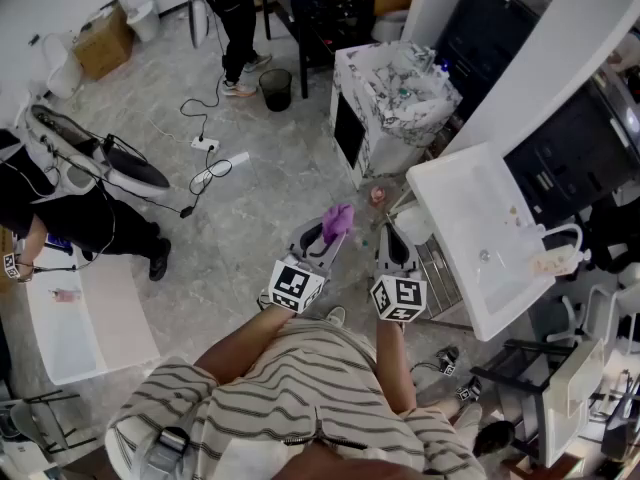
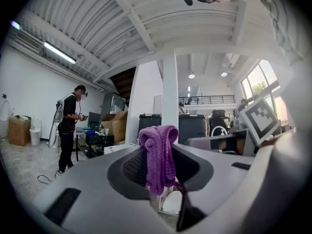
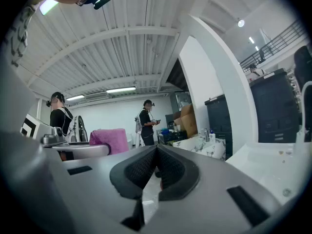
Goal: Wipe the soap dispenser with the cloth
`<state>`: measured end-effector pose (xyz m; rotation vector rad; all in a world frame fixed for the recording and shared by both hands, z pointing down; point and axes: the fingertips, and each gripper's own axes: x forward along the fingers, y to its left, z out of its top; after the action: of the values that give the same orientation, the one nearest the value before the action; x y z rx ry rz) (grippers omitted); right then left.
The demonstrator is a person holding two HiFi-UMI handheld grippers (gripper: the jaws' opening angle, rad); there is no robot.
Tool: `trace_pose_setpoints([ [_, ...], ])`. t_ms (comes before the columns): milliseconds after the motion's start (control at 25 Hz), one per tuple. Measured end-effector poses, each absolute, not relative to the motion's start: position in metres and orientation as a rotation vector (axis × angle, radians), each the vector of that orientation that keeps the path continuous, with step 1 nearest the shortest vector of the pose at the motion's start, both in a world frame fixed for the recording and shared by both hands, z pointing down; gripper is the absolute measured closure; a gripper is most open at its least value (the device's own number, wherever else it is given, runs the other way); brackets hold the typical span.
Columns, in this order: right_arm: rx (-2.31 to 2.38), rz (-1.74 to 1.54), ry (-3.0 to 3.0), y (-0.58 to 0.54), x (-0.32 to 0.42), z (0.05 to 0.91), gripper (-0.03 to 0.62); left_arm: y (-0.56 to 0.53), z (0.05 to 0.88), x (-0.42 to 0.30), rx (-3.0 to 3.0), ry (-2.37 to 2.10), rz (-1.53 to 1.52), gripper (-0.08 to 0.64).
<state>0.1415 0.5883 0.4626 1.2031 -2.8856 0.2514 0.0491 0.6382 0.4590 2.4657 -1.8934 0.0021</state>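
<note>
Striped shirt [image 1: 300, 388] fills the head view's lower edge. Ahead of it the left gripper [image 1: 325, 236] is clamped on a purple cloth [image 1: 337, 222], and the right gripper [image 1: 392, 231] has its jaws together on nothing. What seems to be the soap dispenser [image 3: 210, 136] stands by the marbled counter's [image 1: 372, 68] far edge, well apart. No wiping has begun, so the next move is to carry the cloth there.

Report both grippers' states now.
Left gripper: shut on the purple knitted cloth.
Right gripper: shut, nothing between its jaws.
</note>
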Motion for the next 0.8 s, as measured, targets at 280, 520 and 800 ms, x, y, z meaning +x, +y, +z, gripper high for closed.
trace_pose_setpoints([
  [280,1.208,0.283,-2.909,0.572,0.168,0.458,0.583,0.625,0.454,0.076,2.466,-1.892,0.004,0.443],
  [520,1.177,0.227,-2.944,0.561,0.188,0.456,0.583,0.614,0.456,0.104,2.449,-1.915,-0.006,0.443],
  [800,1.150,0.274,-2.963,0.544,0.194,0.464,0.583,0.602,0.465,0.121,2.439,-1.909,0.037,0.443],
])
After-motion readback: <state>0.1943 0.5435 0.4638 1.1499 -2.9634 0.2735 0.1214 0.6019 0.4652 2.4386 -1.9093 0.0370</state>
